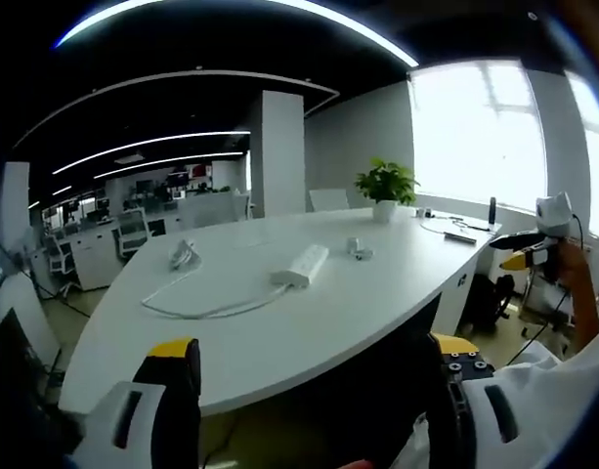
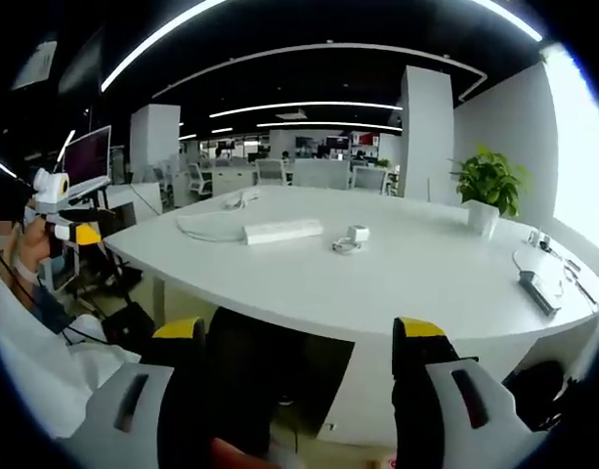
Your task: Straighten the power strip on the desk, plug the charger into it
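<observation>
A white power strip (image 1: 304,265) lies at an angle on the white desk (image 1: 279,332), its cable (image 1: 196,311) looping to the left. A small white charger (image 1: 358,250) rests just right of it. My left gripper (image 1: 314,386) hangs open below the desk's near edge, well short of both. In the right gripper view the power strip (image 2: 282,232) and the charger (image 2: 349,239) sit mid-desk, and my right gripper (image 2: 299,357) is open in front of the desk edge (image 2: 309,313), holding nothing.
A potted plant (image 1: 385,186) stands at the desk's far end, also visible as the plant (image 2: 490,186). A white cable bundle (image 1: 185,256) lies left of the strip. A dark device with cords (image 2: 539,287) sits near the window. Office chairs and desks fill the background.
</observation>
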The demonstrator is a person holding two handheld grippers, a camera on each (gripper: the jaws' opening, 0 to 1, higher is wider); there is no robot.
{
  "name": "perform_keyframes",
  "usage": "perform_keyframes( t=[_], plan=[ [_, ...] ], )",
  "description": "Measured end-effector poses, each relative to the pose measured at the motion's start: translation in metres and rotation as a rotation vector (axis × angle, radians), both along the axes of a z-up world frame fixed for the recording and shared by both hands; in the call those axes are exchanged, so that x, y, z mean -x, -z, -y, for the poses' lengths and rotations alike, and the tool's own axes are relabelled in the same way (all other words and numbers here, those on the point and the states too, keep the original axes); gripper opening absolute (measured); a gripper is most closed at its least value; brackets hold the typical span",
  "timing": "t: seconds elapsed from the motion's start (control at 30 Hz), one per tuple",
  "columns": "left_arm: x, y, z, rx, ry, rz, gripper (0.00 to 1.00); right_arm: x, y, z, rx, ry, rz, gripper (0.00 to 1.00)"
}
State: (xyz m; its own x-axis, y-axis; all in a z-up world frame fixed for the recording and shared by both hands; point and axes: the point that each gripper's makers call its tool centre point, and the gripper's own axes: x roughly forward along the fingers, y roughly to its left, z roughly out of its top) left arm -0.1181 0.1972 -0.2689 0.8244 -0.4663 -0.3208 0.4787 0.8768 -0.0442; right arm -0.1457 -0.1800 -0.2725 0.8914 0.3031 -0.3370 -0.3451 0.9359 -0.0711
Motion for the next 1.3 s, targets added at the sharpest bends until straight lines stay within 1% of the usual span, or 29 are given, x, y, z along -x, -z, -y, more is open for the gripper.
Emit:
perform_keyframes(
  t=[0.07,0.17,0.27,0.37,0.47,0.53,0.57,0.6,0.67,0.77,0.8,0.87,0.93,1.07,1.2,1.3],
  plan=[
    [-0.001,0.003,-0.001,-0.012,0.001,-0.008,0.94,-0.002,0.003,-0.002,0.000,-0.011,-0.012,0.75],
    [-0.005,0.003,-0.006,0.016,-0.023,-0.019,0.96,-0.004,0.009,-0.008,0.011,-0.025,-0.029,0.74],
    [-0.010,0.004,-0.012,0.021,-0.037,-0.020,0.96,-0.005,0.008,-0.009,0.009,-0.025,-0.030,0.74],
    [-0.014,0.007,-0.014,0.009,-0.040,-0.024,0.96,-0.006,0.007,-0.008,-0.005,-0.027,-0.031,0.75],
    [-0.015,0.009,-0.011,0.008,-0.036,-0.038,0.96,-0.011,0.008,-0.005,0.013,-0.028,-0.043,0.75],
    [-0.014,0.003,-0.011,-0.017,-0.013,-0.027,0.96,-0.015,0.007,-0.004,0.028,-0.036,-0.048,0.75],
    [-0.014,0.002,-0.012,-0.020,-0.013,-0.024,0.96,-0.015,0.006,-0.004,0.028,-0.037,-0.048,0.75],
    [-0.016,-0.006,-0.020,-0.034,-0.038,-0.004,0.96,-0.020,0.002,-0.003,0.022,-0.041,-0.050,0.75],
    [-0.021,-0.013,-0.029,-0.038,-0.078,0.011,0.96,-0.027,-0.003,-0.002,0.007,-0.040,-0.043,0.75],
    [-0.024,-0.010,-0.023,-0.040,-0.058,0.000,0.96,-0.040,-0.005,-0.002,-0.001,-0.044,-0.030,0.75],
    [-0.026,-0.006,-0.018,-0.030,-0.047,-0.021,0.96,-0.046,-0.003,-0.003,-0.006,-0.047,-0.035,0.75],
    [-0.029,-0.001,-0.012,-0.026,-0.033,-0.037,0.96,-0.053,0.002,-0.006,-0.015,-0.055,-0.052,0.75],
    [-0.033,0.002,-0.011,-0.027,-0.034,-0.050,0.96,-0.058,0.007,-0.010,-0.026,-0.068,-0.067,0.75],
    [-0.043,0.008,-0.014,-0.090,-0.030,-0.067,0.96,-0.066,0.013,-0.013,-0.049,-0.083,-0.088,0.74],
    [-0.052,0.009,-0.012,-0.103,-0.030,-0.070,0.96,-0.074,0.017,-0.014,-0.054,-0.083,-0.097,0.74],
    [-0.063,0.011,-0.006,-0.099,-0.024,-0.079,0.96,-0.080,0.021,-0.015,-0.067,-0.079,-0.104,0.74]
  ],
)
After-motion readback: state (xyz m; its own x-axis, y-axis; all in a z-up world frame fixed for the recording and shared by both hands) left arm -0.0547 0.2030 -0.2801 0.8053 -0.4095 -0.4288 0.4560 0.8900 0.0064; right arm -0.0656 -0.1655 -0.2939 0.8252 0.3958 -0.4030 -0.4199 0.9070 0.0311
